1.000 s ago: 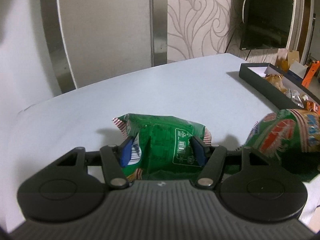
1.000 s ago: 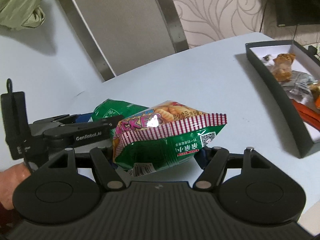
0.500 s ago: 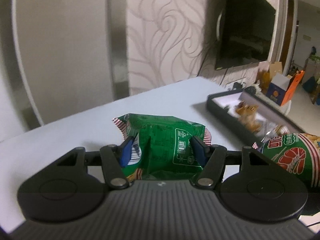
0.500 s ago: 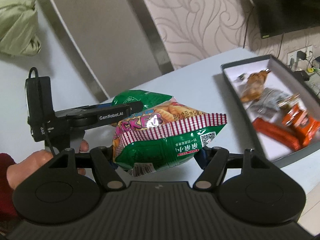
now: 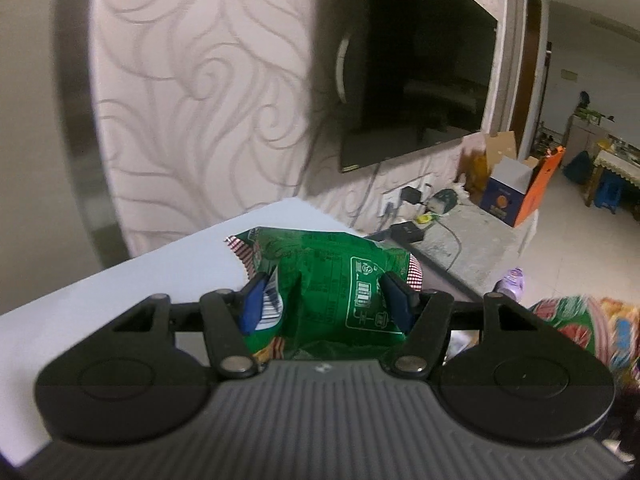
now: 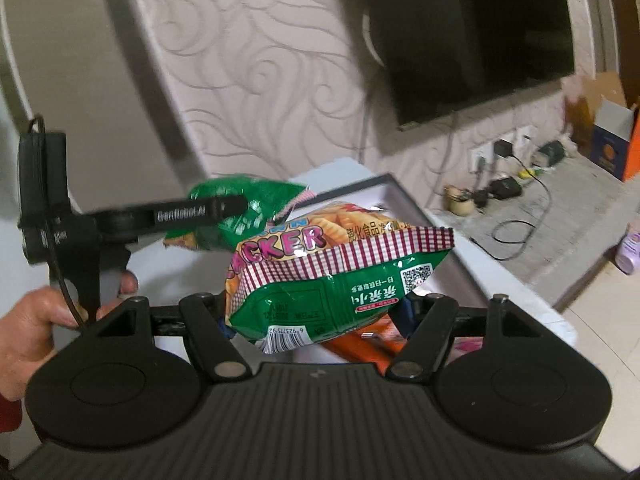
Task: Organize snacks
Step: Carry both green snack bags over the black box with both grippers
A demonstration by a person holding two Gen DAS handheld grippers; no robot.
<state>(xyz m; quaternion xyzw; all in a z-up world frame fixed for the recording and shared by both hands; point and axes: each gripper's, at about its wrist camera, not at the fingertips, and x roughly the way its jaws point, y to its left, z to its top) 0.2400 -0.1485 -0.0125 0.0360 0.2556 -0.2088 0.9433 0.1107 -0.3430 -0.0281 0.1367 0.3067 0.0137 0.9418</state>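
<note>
My left gripper (image 5: 326, 300) is shut on a green snack bag (image 5: 332, 276) and holds it in the air above the white table (image 5: 120, 292). My right gripper (image 6: 316, 316) is shut on a second green cracker bag (image 6: 340, 268) with a red checked band, held above the dark snack tray (image 6: 384, 188). The left gripper with its bag (image 6: 244, 208) shows in the right wrist view, up and to the left. The right gripper's bag (image 5: 580, 324) shows blurred at the right edge of the left wrist view.
The tray holds orange-red snack bars (image 6: 360, 348) under the right bag. A dark TV (image 5: 420, 80) hangs on the patterned wall. Beyond the table's far edge lie floor cables, chargers (image 6: 504, 188) and cardboard boxes (image 5: 516, 192).
Both grippers have lifted and swung to the right with their bags. The tray now lies under the right gripper. The table has dropped lower in both views.
</note>
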